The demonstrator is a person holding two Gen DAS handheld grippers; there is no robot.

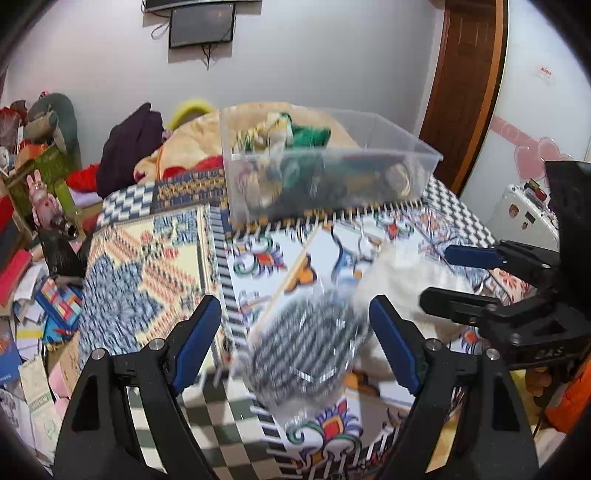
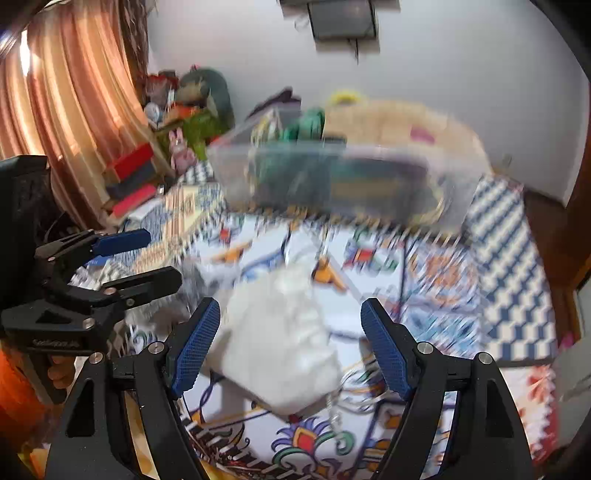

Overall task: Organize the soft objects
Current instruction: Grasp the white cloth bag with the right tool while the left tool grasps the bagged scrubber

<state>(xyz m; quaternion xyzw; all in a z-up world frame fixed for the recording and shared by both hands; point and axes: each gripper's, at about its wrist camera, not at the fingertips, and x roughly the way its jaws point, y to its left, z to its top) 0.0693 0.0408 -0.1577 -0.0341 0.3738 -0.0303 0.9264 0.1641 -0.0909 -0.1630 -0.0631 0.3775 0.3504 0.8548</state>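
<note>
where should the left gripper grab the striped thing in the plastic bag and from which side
Judging from the blurred view, grip the striped bundle across its middle, coming down from above. It lies flat on the patterned cloth, directly between the open fingers of the left gripper. Its bag looks slick, so pinch the soft bulk, not a loose edge.

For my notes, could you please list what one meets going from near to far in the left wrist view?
Left gripper → striped bagged item → clear bin → wall monitor.
</note>
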